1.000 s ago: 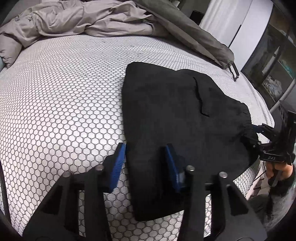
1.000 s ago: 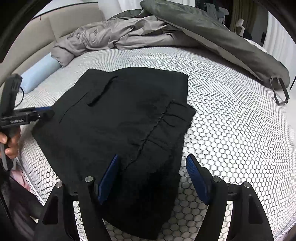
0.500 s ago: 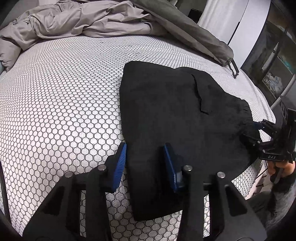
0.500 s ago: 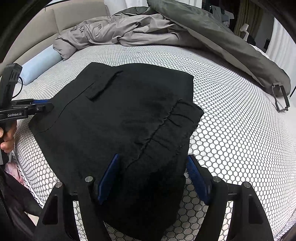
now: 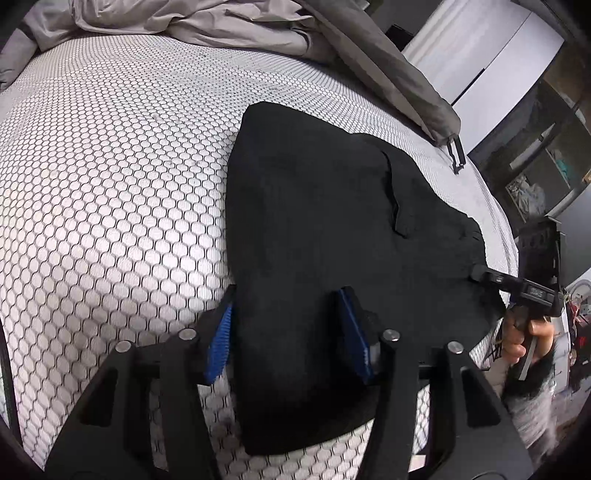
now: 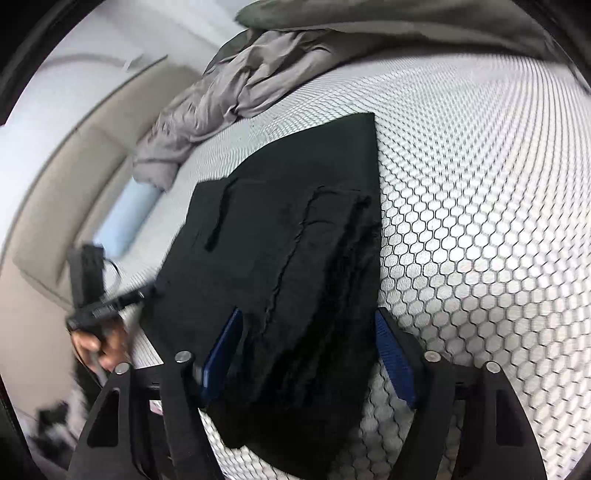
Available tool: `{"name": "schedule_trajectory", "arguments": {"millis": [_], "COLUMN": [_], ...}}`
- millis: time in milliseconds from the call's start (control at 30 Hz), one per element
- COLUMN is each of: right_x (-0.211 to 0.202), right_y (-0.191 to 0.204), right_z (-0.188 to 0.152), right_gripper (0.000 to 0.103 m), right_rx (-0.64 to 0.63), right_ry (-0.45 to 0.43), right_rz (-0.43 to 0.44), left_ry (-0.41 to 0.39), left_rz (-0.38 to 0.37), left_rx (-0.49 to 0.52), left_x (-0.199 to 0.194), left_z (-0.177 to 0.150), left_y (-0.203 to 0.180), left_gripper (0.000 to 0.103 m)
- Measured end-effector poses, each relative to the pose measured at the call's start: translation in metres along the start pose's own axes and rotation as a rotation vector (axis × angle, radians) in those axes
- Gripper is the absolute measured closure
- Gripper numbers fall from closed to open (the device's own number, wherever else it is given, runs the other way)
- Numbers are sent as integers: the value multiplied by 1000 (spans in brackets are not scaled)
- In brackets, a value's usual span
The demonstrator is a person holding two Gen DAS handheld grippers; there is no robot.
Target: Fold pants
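Observation:
Black folded pants [image 5: 325, 206] lie flat on the hexagon-patterned bed [image 5: 110, 192]. My left gripper [image 5: 288, 328] straddles the near left edge of the pants, its blue pads on either side of the cloth, jaws opening. In the right wrist view the pants [image 6: 280, 221] show a gathered waistband seam. My right gripper [image 6: 308, 350] straddles that near end, jaws closing with the bunched cloth filling the gap. Each view shows the other gripper in a hand: the right one [image 5: 517, 286] at the pants' right edge, the left one [image 6: 110, 302] at their left corner.
A crumpled grey duvet [image 5: 229, 22] lies across the far side of the bed, with a strap buckle [image 5: 456, 153] at its end. A light blue pillow [image 6: 125, 218] and beige headboard [image 6: 62, 192] sit at the left. Dark shelves [image 5: 546, 155] stand beyond the bed's right edge.
The right gripper has rolled and shifted sideways over the waistband end, and its jaws have narrowed around the cloth. The left gripper has crept closer to the pants and its jaws have widened slightly.

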State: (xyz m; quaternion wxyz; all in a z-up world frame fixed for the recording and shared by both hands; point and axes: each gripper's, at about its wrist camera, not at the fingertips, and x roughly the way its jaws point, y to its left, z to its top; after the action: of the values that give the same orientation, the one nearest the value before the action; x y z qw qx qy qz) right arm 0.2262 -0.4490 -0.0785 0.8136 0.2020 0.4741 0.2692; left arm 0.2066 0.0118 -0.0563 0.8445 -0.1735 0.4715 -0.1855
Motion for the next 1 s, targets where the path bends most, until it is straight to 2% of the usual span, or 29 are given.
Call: {"name": "schedule_trajectory", "arguments": {"millis": [67,133,233,300,367,400,433,533,600,667,700,767,800,867,900,933,1000], "right_x": [3,3,17,25,29,25,17,-6,-21,-22,-18,-7,-6,-13,-21,-26,-20], "right_y": [3,11,19,21,19,18,18,20,22,23,23,25,27,33,37,39,35], "right_z": [6,14,29,35,37,36,34,22,11,3,1,0,0,-1,-1,-2,-5], "right_gripper": [66,71,71,68,48,46,46,46,46,46,48,75,76,89,89,90,90], "right_rx": [-5,-27,-35,-55,-49,-40,-42,-71,-73,-68,-68,-94,-111,-113,-113,-129,-148], "right_ry": [-27,-60,-85,-82,-59,-44,-43,-58,-91,-80,-66,-49,-47,-60,-79,-87,-62], "right_rz": [19,11,-38,-116,-166,-174,-164,-148,-106,-44,-25,-80,-84,-20,35,38,-55], "left_ry": [-24,-43,-59,-53,-53,-55,-62,-89,-99,-97,-94,-83,-82,-83,-83,-84,-85], "left_rz": [15,16,79,85,97,117,140,204,220,238,254,284,287,290,292,294,288], "left_rx": [-5,-15,-12,-22,-21,-10,7,86,140,208,228,249,245,233,239,243,247], "left_x": [-4,-7,-3,-1,-2,-5,-9,-23,-29,-28,-28,-21,-20,-20,-18,-15,-13], "left_z": [5,13,23,25,25,23,21,8,-1,-9,-12,-15,-15,-14,-14,-14,-15], "left_y": [1,4,6,6,6,3,0,-17,-29,-44,-44,-46,-46,-46,-48,-50,-51], "left_gripper": [71,75,75,74,72,71,70,54,53,47,47,47,47,46,46,46,45]}}
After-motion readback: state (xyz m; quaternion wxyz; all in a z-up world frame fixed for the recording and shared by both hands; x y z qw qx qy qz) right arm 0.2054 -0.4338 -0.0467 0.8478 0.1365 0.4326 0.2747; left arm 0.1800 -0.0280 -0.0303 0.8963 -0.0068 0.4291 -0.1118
